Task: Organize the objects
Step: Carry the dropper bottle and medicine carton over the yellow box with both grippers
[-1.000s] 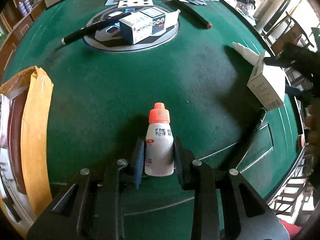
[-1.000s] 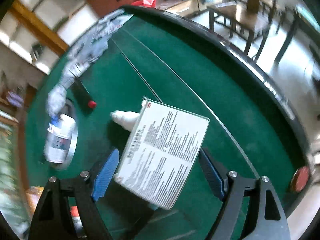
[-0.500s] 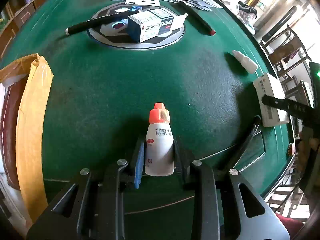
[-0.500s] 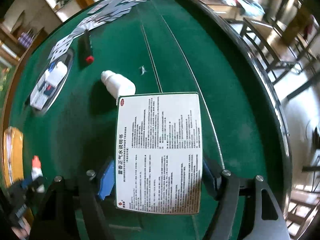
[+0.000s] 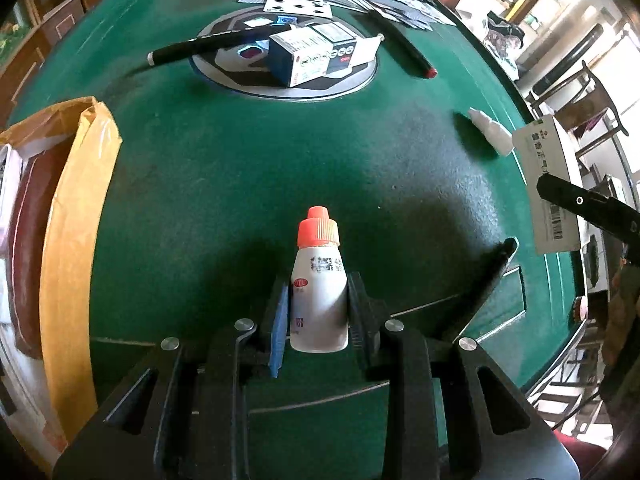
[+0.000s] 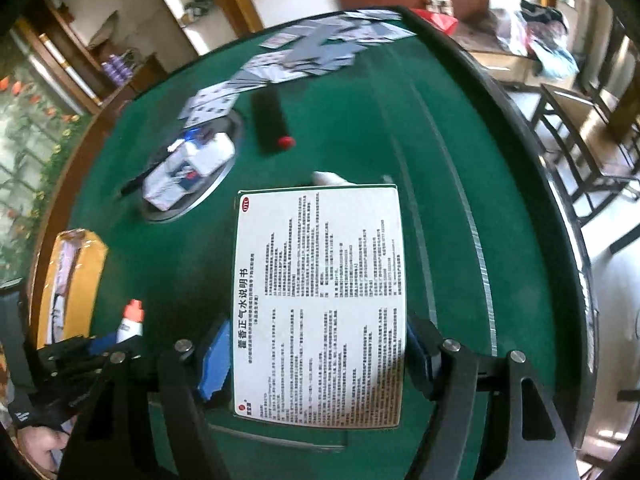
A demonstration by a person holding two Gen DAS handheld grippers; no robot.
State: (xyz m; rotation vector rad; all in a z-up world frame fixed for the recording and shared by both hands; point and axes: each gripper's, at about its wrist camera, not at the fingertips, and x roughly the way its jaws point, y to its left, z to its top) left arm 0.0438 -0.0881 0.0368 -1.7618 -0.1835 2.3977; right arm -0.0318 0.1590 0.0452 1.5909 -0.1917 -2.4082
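Note:
My left gripper [image 5: 318,316] is shut on a small white dropper bottle with an orange cap [image 5: 319,280], held above the green felt table [image 5: 240,168]. The bottle also shows in the right wrist view [image 6: 130,322]. My right gripper [image 6: 316,344] is shut on a white medicine box with printed text [image 6: 320,304], held above the table's right side. The box also shows in the left wrist view [image 5: 546,184]. A white capless bottle [image 5: 490,132] lies on the felt; the box hides most of it in the right wrist view [image 6: 330,178].
A blue-white carton [image 5: 314,54] and a black pen [image 5: 212,44] lie on the round centre plate [image 5: 280,84]. A red-tipped marker [image 5: 404,50] and spread playing cards [image 5: 360,0] lie behind. A yellow envelope-lined box [image 5: 60,220] sits at left. Chairs [image 6: 580,136] stand right.
My right gripper has swung the medicine box from tilted to level and moved it forward over the white bottle. My left gripper has shifted slightly with the dropper bottle in it.

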